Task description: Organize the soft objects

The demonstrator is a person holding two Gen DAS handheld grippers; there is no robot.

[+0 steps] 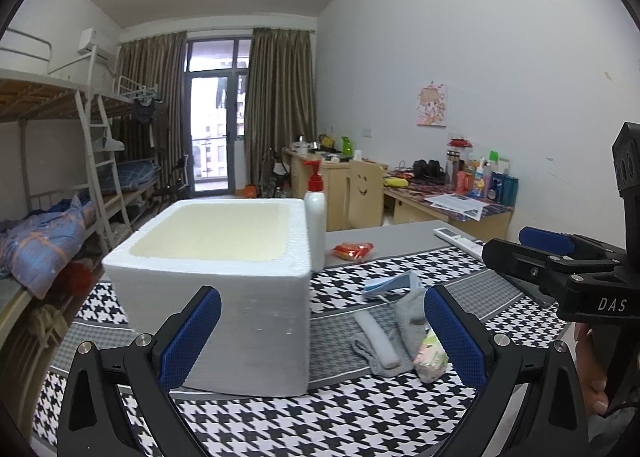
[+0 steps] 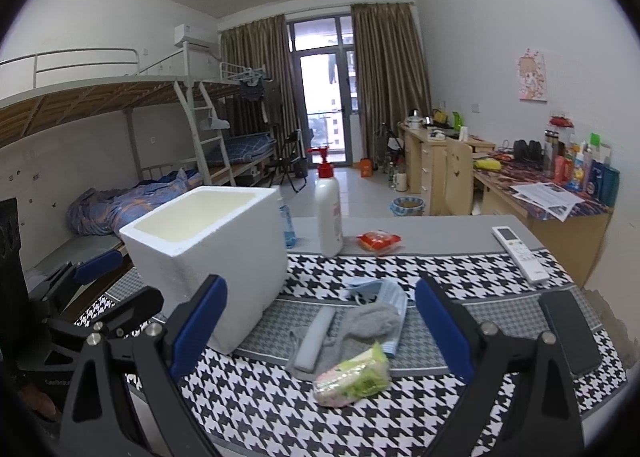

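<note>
A white, open-topped foam box (image 1: 224, 289) is seen standing on the black-and-white houndstooth table cloth (image 1: 340, 413), and the left gripper (image 1: 322, 337) is held wide open in front of it, nothing being gripped between its blue-padded fingers (image 1: 192, 337). The right gripper (image 2: 320, 327) is likewise spread wide and empty, hovering above the pile of soft things. That pile is found just to the right of the box: a crumpled grey sock (image 2: 368, 323), a pale grey rolled cloth (image 2: 316, 341) lying across it, a light blue face mask (image 2: 378, 291) behind, and a small green-and-pink plastic tissue packet (image 2: 352, 375) nearest the camera. Behind the box, a white pump bottle with a red nozzle (image 2: 328, 209) is stood upright, a red snack packet (image 2: 378, 241) beside it. A white remote control (image 2: 520, 253) and a black phone (image 2: 570, 337) are laid at the right.
</note>
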